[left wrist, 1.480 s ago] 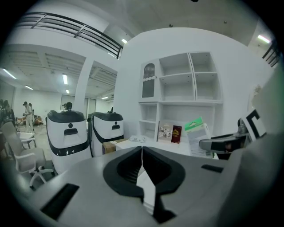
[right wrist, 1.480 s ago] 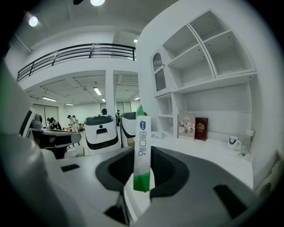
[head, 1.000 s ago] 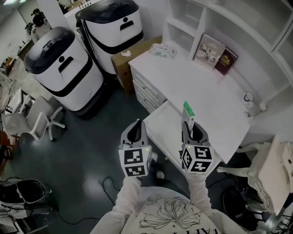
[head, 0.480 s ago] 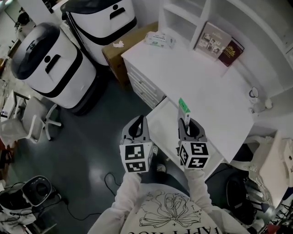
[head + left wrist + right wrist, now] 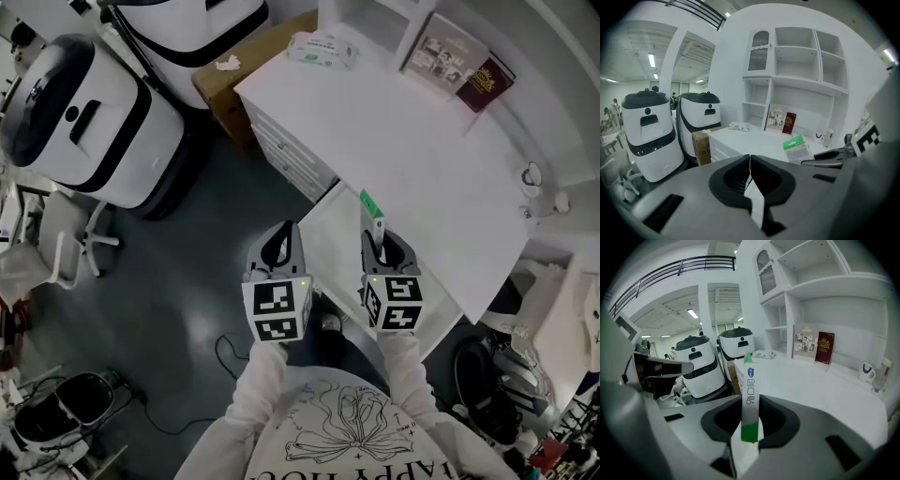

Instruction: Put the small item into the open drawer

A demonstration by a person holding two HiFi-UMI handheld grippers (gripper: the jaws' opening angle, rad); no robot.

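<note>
A small white pack with a green end [image 5: 371, 210] stands upright in my right gripper [image 5: 377, 240], which is shut on it. In the right gripper view the pack [image 5: 750, 394] rises edge-on between the black pads. It hangs over the open drawer [image 5: 330, 246], which juts out from the white desk [image 5: 422, 159] toward me. My left gripper [image 5: 285, 234] floats beside it, left of the drawer and over the dark floor. Its jaws meet with nothing in them [image 5: 750, 161]. The left gripper view also catches the pack [image 5: 797, 149] at the right.
Two white and black machines [image 5: 84, 122] stand at the upper left beside a cardboard box [image 5: 246, 58]. On the desk lie a wipes pack [image 5: 322, 49], two books [image 5: 469, 67] against the shelves and a mug [image 5: 532, 176]. A white chair [image 5: 66, 246] and a floor cable [image 5: 225, 361] are at my left.
The head view has shifted, so the desk and machines sit higher in frame. Both grippers keep their side-by-side stance and the right one still grips the pack.
</note>
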